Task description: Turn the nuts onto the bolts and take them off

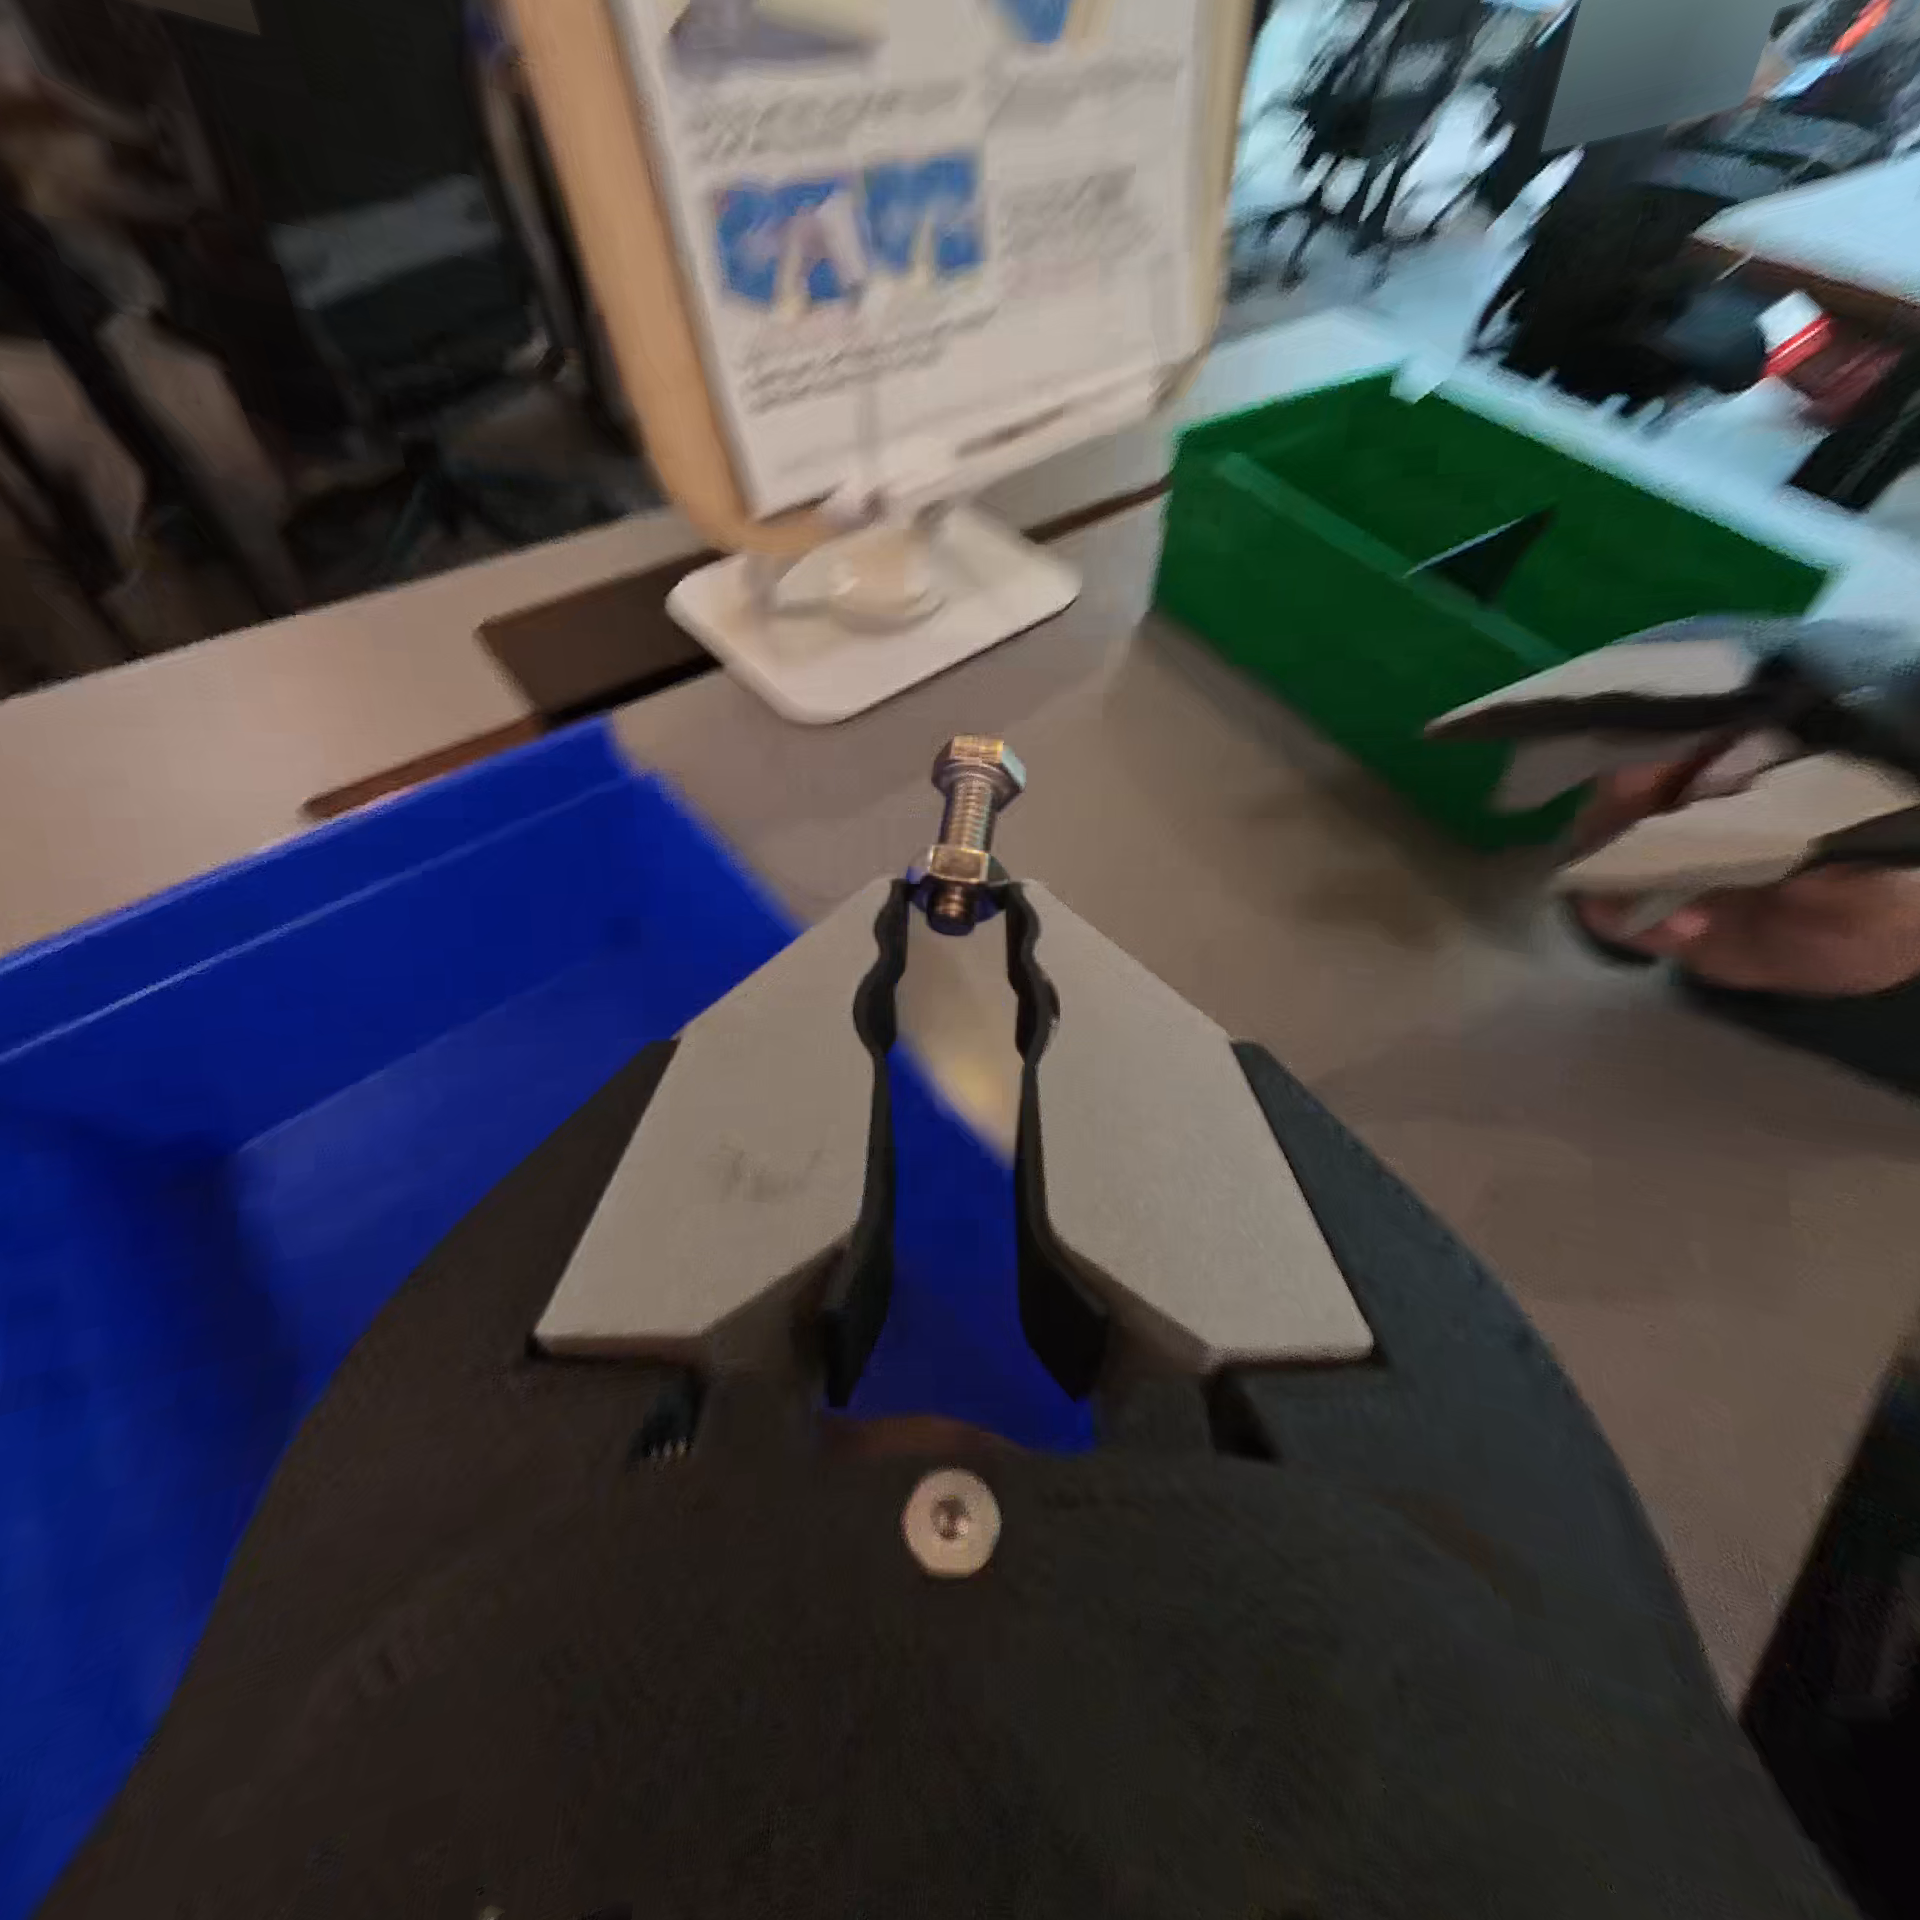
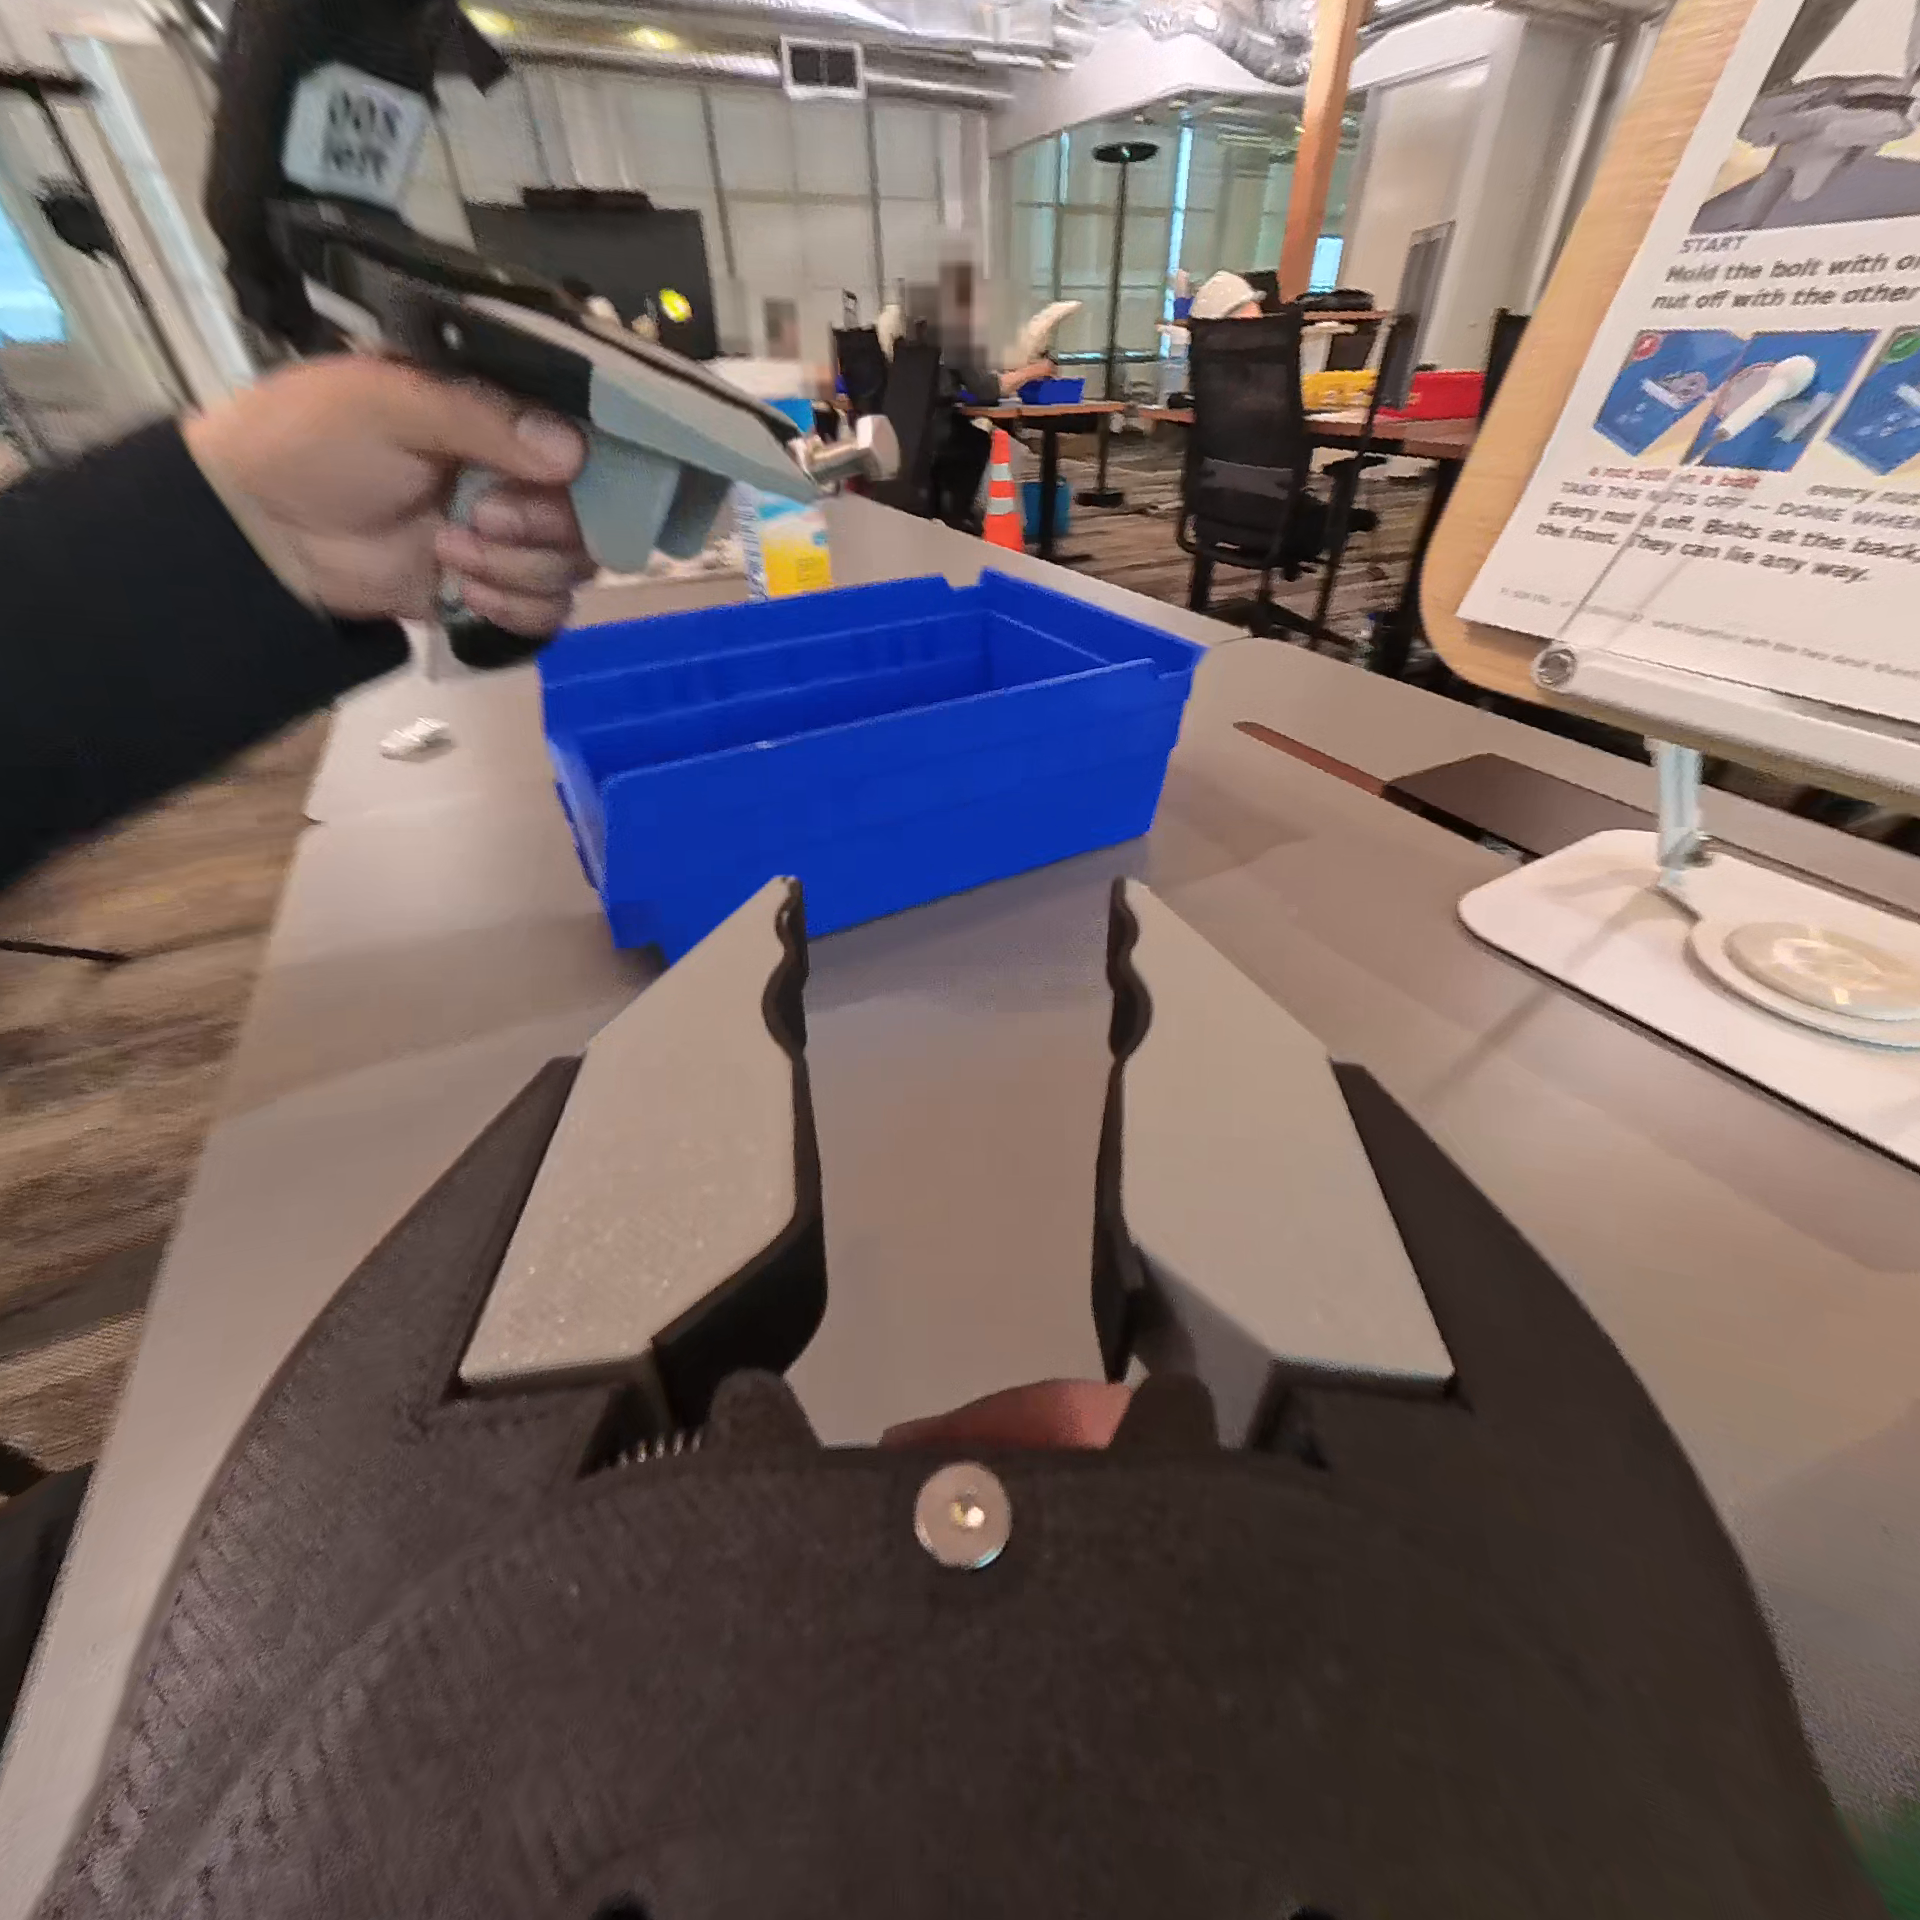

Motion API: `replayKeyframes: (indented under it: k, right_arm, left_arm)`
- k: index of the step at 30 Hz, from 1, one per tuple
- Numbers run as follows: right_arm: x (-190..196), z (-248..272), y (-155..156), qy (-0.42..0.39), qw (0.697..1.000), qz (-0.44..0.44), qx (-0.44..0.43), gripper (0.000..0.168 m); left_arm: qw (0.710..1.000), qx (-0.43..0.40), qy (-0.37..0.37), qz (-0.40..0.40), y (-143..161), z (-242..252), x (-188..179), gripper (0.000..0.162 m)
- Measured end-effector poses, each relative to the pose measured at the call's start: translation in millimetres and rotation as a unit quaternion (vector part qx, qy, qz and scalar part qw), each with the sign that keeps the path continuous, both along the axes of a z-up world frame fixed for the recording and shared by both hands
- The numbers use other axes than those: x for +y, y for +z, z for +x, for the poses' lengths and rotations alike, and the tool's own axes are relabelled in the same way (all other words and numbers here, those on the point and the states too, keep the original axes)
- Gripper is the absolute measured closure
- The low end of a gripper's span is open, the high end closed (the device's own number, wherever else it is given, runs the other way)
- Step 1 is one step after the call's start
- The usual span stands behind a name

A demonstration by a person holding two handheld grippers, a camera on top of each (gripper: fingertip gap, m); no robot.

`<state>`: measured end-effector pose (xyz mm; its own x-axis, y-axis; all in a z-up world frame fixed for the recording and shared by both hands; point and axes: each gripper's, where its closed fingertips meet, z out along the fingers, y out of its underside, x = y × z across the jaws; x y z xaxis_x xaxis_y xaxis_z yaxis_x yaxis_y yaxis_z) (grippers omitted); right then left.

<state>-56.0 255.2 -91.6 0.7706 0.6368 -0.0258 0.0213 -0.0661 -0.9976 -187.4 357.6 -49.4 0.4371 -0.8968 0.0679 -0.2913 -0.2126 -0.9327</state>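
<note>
In the left wrist view, the left gripper (image 1: 958, 896) is clamped on a bolt (image 1: 966, 821) near the threaded end. The bolt sticks out forward past the tips, head (image 1: 981, 764) farthest away, and a nut (image 1: 962, 862) sits on the thread right at the fingertips. Below and to the left lies a blue bin (image 1: 343, 997). A green box (image 1: 1392, 623) stands farther back on the right of the grey table (image 1: 1351, 1039), beside the white base of a sign stand (image 1: 883, 623). The right gripper (image 1: 1496, 800) shows blurred at the right edge, well apart from the bolt.

In the right wrist view, the right gripper (image 2: 956, 904) has its fingers spread apart with nothing between them, above the bare table (image 2: 935, 1195). The blue bin (image 2: 873, 748) stands just ahead. At upper left, a hand (image 2: 395, 488) holds the left gripper (image 2: 805, 468), raised above the bin, with the bolt (image 2: 857, 452) at its tip. The sign stand (image 2: 1704, 416) is on the right.
</note>
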Motion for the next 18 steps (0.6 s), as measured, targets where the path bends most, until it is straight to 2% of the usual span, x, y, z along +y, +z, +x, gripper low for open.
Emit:
replayKeyframes:
  k: [2,5,8,12,15,18]
  right_arm:
    - [-4.3,4.5,12.8,0.021,0.999,-0.005,0.046,0.114]
    - [-11.6,13.3,32.8,0.063,0.990,-0.023,0.122,0.117]
    - [-18.7,25.0,50.9,0.094,0.980,-0.020,0.177,0.131]
    - [-22.9,43.6,69.7,0.095,0.972,-0.001,0.214,0.140]
    - [-11.6,56.7,63.8,0.049,0.975,-0.024,0.214,0.140]
    - [-9.6,56.7,60.4,0.058,0.972,-0.039,0.226,0.136]
  left_arm:
    - [0.998,-0.053,-0.037,0.023,14.9,33.9,-29.1,0.146]
    - [0.989,-0.109,-0.087,0.045,22.1,82.2,-67.6,0.146]
    - [0.978,-0.154,-0.134,0.036,20.9,121.1,-96.4,0.146]
    - [0.971,-0.197,-0.128,0.039,17.9,149.1,-98.7,0.146]
    - [0.968,-0.216,-0.123,0.035,8.7,161.2,-98.2,0.146]
    - [0.966,-0.225,-0.122,0.034,-3.7,168.7,-100.4,0.146]
